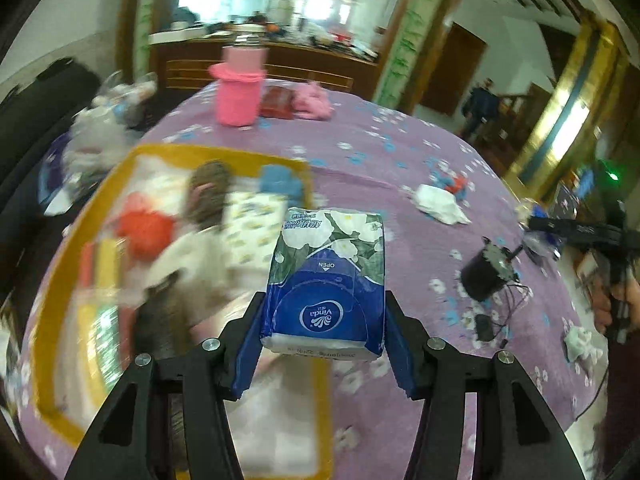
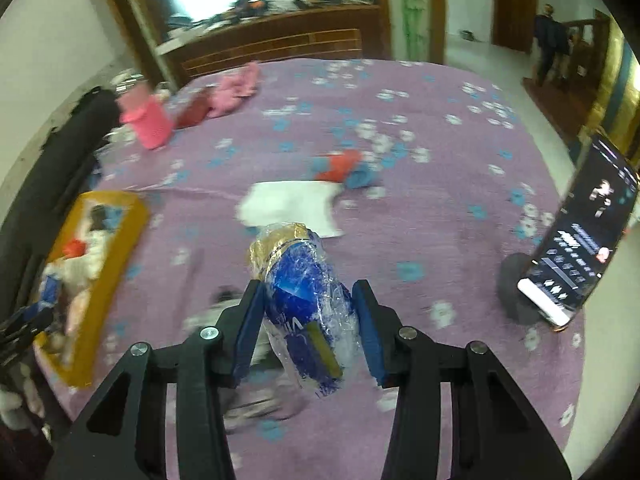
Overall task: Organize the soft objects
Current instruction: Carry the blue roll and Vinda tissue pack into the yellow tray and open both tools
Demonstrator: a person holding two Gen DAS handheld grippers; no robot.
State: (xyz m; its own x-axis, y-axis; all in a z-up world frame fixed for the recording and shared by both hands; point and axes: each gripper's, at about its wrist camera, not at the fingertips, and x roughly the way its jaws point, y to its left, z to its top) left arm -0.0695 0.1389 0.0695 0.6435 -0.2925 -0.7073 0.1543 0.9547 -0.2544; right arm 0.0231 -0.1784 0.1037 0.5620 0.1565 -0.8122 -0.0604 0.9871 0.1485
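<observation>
My left gripper [image 1: 324,308] is shut on a blue and white Vinda tissue pack [image 1: 326,276], held above the near right corner of a yellow-rimmed tray [image 1: 60,276]. The tray holds several soft things, among them an orange ball [image 1: 146,232] and a patterned cloth [image 1: 256,220]. My right gripper [image 2: 306,304] is shut on a blue and gold plastic-wrapped pack [image 2: 304,292], lifted above the purple flowered tablecloth [image 2: 400,128]. The same tray [image 2: 128,220] sits at the left in the right wrist view. A white tissue [image 2: 292,208] and a red and blue cloth [image 2: 344,168] lie beyond it.
A pink cup [image 1: 238,88], a dark red item [image 1: 276,102] and a pink cloth [image 1: 314,100] stand at the table's far side. A black cylinder with wires [image 1: 486,272] and crumpled tissue [image 1: 438,204] lie on the right. A phone on a stand [image 2: 580,240] is at the right edge.
</observation>
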